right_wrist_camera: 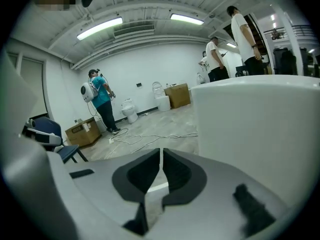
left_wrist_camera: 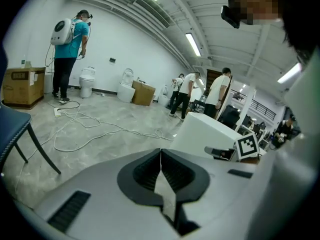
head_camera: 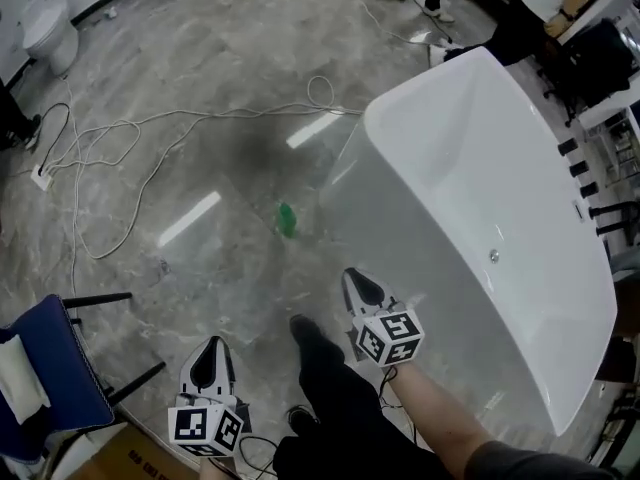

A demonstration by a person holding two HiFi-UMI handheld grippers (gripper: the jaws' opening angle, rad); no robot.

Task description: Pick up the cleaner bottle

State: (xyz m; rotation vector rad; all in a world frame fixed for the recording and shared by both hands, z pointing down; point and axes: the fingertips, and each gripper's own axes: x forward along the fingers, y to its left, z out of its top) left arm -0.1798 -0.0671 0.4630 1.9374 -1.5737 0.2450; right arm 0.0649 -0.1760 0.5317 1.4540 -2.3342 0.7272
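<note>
Green cleaner bottle (head_camera: 287, 219) on floor (head_camera: 220, 88) beside bathtub (head_camera: 470, 188)

No word, brand or number can be read anywhere. The cube (head_camera: 207, 428) on the left gripper (head_camera: 209, 358) and the cube (head_camera: 390, 336) on the right gripper (head_camera: 362, 288) carry black-and-white square markers — patterns, not letters. A cardboard box (left_wrist_camera: 20, 86) at the floor's far edge, by the wall, bears a dark label — too small to read.
</note>
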